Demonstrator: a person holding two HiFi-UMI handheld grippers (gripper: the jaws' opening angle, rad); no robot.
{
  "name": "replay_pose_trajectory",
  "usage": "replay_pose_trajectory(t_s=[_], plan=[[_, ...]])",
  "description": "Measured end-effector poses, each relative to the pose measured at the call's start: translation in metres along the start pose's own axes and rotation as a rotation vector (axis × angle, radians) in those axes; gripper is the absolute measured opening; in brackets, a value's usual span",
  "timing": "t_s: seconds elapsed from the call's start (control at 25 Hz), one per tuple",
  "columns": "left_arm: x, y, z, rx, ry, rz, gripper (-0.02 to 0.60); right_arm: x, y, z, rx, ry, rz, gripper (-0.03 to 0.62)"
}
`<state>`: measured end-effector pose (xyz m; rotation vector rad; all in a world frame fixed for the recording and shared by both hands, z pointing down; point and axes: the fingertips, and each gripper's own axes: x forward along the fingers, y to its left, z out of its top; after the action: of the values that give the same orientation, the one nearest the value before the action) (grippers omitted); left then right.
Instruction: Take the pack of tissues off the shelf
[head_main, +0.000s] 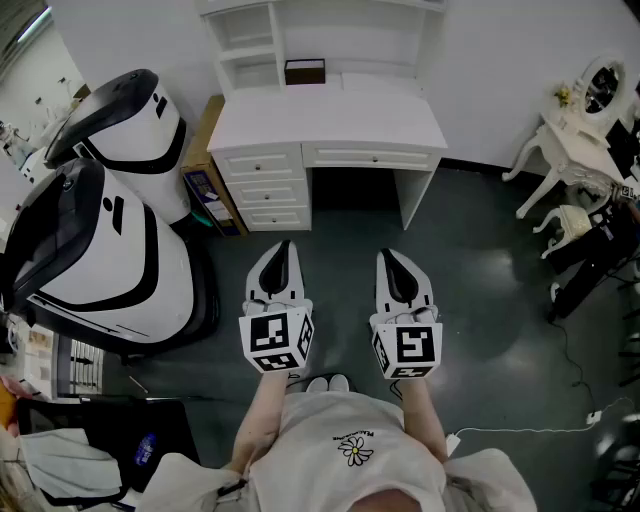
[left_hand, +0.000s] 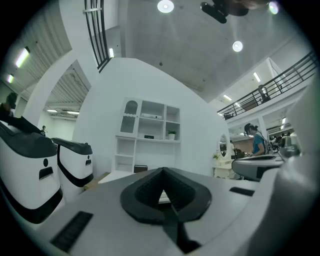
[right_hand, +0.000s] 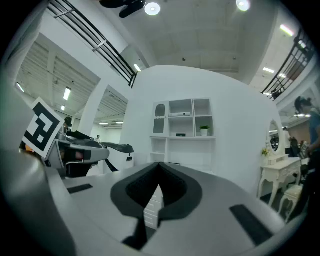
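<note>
Jaws closed, nothing between: left hand-held gripper (head_main: 282, 250), right hand-held gripper (head_main: 392, 256), hovering lower centre, well apart from shelf (right_hand: 192, 136). Probable tissue pack (right_hand: 181, 134) sitting on middle shelf, frame centre; too small for certainty. Next: stepping closer, opening one gripper before reaching.

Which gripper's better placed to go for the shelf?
Left, marginally. The left gripper and right gripper are both shut, empty and far from the shelf unit, but in the head view the left lines up closer with it; the right sits further to the side.
</note>
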<state>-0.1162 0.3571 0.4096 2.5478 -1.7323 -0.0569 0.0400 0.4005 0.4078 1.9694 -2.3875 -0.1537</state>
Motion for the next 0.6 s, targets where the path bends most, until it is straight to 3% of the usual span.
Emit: replay_pose_trajectory(t_s=[0.6], plan=[[-0.004,-0.003,-0.016,-0.018,0.011,0.004,-0.002,-0.005,-0.002,-0.016,0.036,0.002,0.023,0.003]])
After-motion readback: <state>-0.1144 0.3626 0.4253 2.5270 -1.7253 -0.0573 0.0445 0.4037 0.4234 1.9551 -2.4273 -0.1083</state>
